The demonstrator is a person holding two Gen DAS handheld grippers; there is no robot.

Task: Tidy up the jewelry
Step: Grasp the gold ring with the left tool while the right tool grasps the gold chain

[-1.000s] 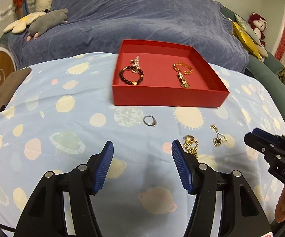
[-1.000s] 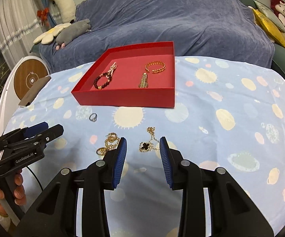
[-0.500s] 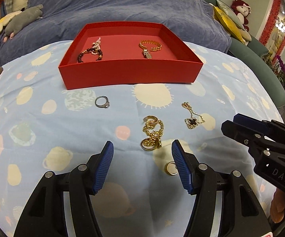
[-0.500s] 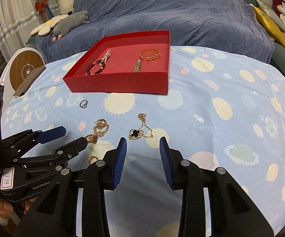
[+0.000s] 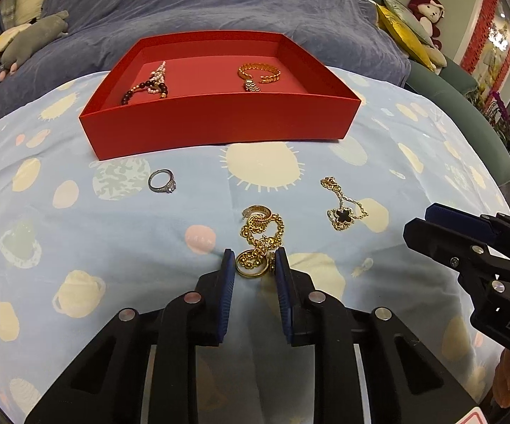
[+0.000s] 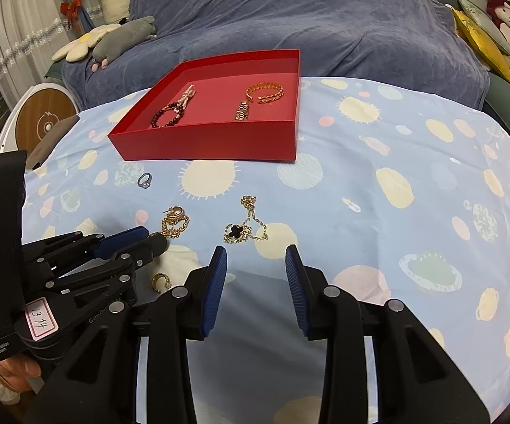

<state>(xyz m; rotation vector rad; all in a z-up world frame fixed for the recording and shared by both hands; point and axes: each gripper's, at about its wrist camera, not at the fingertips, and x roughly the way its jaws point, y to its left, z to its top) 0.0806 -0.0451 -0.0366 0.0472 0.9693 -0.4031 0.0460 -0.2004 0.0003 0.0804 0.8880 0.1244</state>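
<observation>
The left claw (image 5: pixel 254 265) is down on the counter (image 5: pixel 78 247), which is covered with a pale blue cloth printed with suns and planets. Its blue pads have narrowed to either side of the gold ring end of a gold chain (image 5: pixel 260 236); whether they already press it I cannot tell (the gap is about the width of the ring). The rest of that chain lies bunched just ahead of the pads, with a gold hoop at its far end.

The right claw (image 6: pixel 256 259) hangs above the cloth with its pads well apart and nothing between them. Just ahead of it lies a gold necklace with a black clover (image 6: pixel 242 228). A small gold earring (image 6: pixel 159 281) lies beside the left claw's underside.

A silver ring (image 5: pixel 162 182) sits alone on the cloth, near the front wall of the red box (image 5: pixel 219 120). Inside the box, a dark bead bracelet (image 5: pixel 147 86) lies to the left and a gold bangle (image 5: pixel 258 74) to the right, well apart.
</observation>
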